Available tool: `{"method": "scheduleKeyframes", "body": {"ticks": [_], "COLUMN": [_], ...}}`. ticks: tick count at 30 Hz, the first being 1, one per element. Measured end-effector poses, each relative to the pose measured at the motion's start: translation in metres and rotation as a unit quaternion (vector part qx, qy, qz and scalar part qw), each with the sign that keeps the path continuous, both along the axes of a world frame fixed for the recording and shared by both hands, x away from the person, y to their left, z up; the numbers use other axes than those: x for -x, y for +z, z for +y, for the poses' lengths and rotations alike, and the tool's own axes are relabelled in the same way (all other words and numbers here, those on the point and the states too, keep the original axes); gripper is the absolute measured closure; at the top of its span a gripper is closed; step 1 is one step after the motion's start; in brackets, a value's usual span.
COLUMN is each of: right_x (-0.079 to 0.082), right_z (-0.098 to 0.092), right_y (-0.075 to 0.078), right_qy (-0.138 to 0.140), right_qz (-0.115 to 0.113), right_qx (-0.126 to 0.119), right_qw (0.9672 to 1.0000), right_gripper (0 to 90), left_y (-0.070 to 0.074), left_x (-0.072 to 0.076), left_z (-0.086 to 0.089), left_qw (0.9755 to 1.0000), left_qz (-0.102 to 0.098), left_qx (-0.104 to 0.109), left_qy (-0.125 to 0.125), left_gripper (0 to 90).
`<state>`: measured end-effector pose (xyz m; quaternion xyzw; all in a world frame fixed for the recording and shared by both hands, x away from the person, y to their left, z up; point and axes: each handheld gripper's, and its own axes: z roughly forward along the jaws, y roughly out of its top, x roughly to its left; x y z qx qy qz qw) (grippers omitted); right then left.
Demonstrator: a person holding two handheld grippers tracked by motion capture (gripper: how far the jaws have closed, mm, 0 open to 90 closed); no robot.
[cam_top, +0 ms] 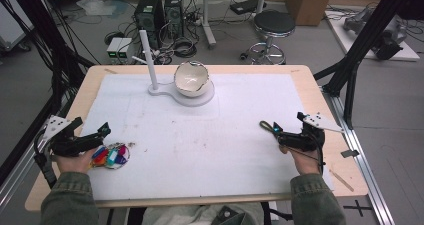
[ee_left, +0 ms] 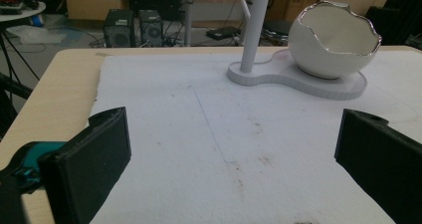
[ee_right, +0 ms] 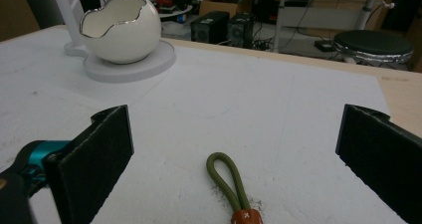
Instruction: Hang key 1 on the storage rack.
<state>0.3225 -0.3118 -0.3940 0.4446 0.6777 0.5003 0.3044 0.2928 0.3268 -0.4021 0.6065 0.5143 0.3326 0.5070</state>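
The right gripper [ee_right: 234, 149] rests low over the white mat [cam_top: 210, 135] with its jaws spread wide and nothing pinched. In the right gripper view an olive cord loop [ee_right: 228, 180] lies on the mat in the gap between the two jaws, a little nearer the left one and touching neither; its rounded end points away from the gripper, and an orange-brown tag [ee_right: 246, 217] closes its near end at the bottom edge of that view. In the high view the same loop [cam_top: 265, 125] sits just ahead of the jaw tips.

The left gripper [ee_left: 234, 154] also has its jaws spread, with only bare mat between them. In the high view a cluster of coloured pieces on a ring [cam_top: 111, 156] lies just beside the left gripper [cam_top: 95, 137], under its front end, at the near left corner of the mat.

Far ahead of both pairs of jaws, at the back of the desk [cam_top: 75, 100], stands a white eggshell-shaped bowl [ee_left: 334, 40] on a white base [ee_left: 318, 82] with an upright post [ee_left: 255, 27]. It is well apart from the loop and from both grippers.
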Motion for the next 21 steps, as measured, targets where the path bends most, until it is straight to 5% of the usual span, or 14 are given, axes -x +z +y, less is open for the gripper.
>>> {"method": "scheduleKeyframes", "body": {"ticks": [21], "right_x": [-0.0041], "right_z": [0.0009], "right_y": [-0.0008], "right_qy": [0.003], "right_qz": [0.012], "right_qx": [0.0], "right_qw": [0.9999], "right_gripper": [0.7], "left_y": [-0.002], "left_x": [-0.0029], "left_z": [-0.0017], "left_qw": [0.9998], "left_qz": [0.01], "left_qx": [-0.006], "left_qy": [-0.016], "left_gripper": [1.7]}}
